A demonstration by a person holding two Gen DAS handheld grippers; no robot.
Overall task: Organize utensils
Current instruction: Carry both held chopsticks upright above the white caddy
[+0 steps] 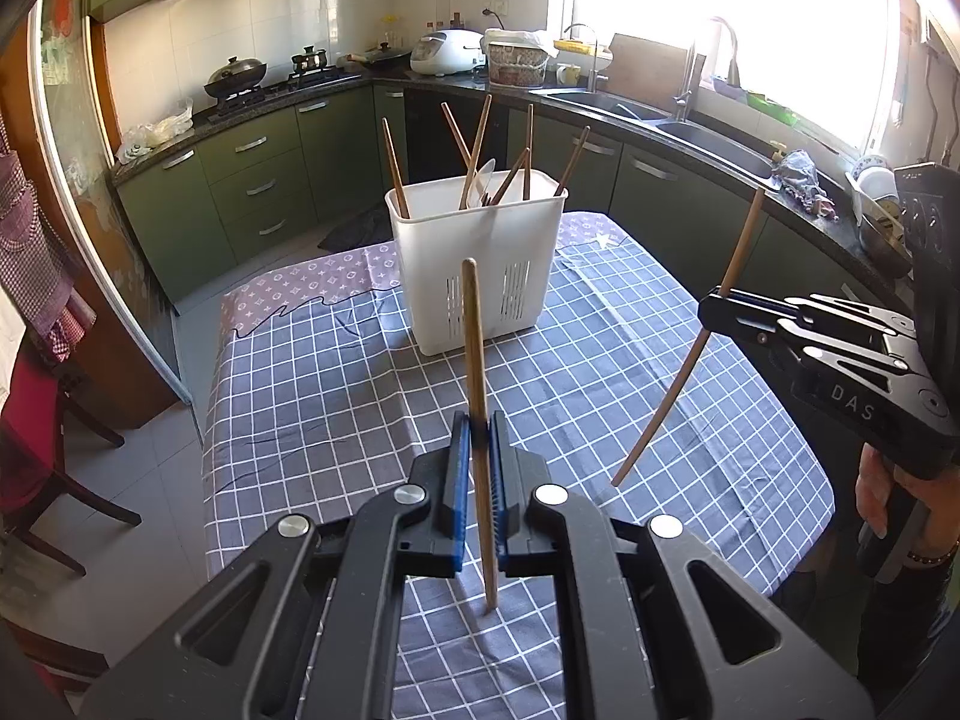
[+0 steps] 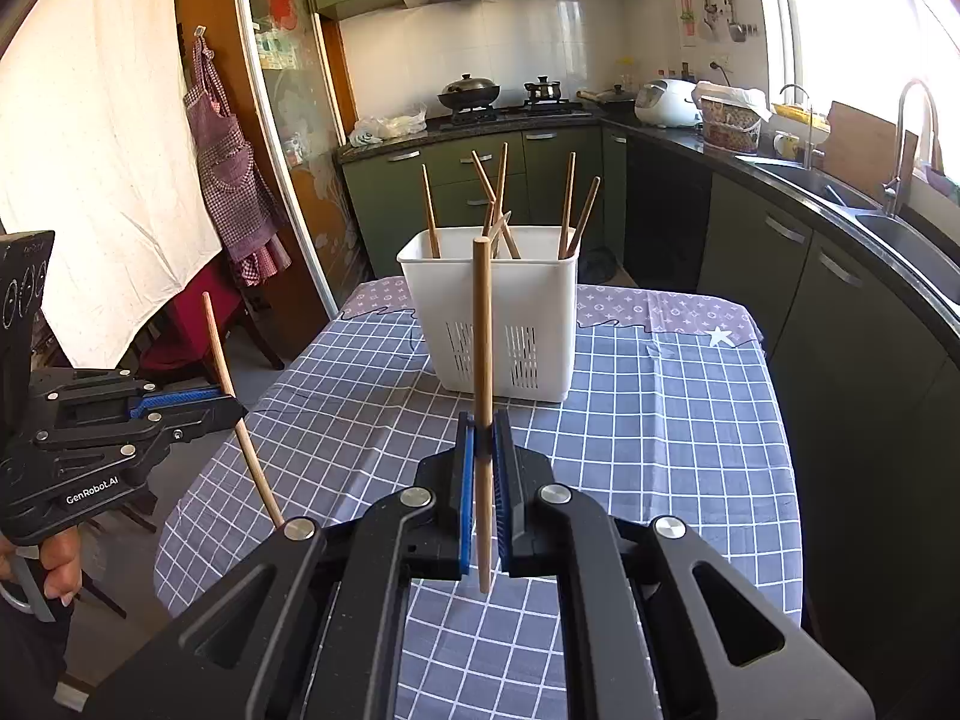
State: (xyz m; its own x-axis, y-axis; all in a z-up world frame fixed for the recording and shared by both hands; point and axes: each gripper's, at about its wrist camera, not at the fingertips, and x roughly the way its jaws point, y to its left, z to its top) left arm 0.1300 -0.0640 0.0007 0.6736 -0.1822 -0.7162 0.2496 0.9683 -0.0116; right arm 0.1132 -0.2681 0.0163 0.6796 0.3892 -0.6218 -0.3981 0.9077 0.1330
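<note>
A white slotted utensil holder stands on the checked tablecloth and holds several wooden chopsticks and a white spoon. My left gripper is shut on an upright wooden chopstick, above the table, short of the holder. It also shows in the right wrist view at the left, with its chopstick. My right gripper is shut on another upright chopstick, also short of the holder. It shows in the left wrist view at the right, with its chopstick.
The table has a grey checked cloth. Green kitchen cabinets and a dark counter with a sink, rice cooker and wok run behind. A dark wooden chair stands at the left. An apron hangs by the door.
</note>
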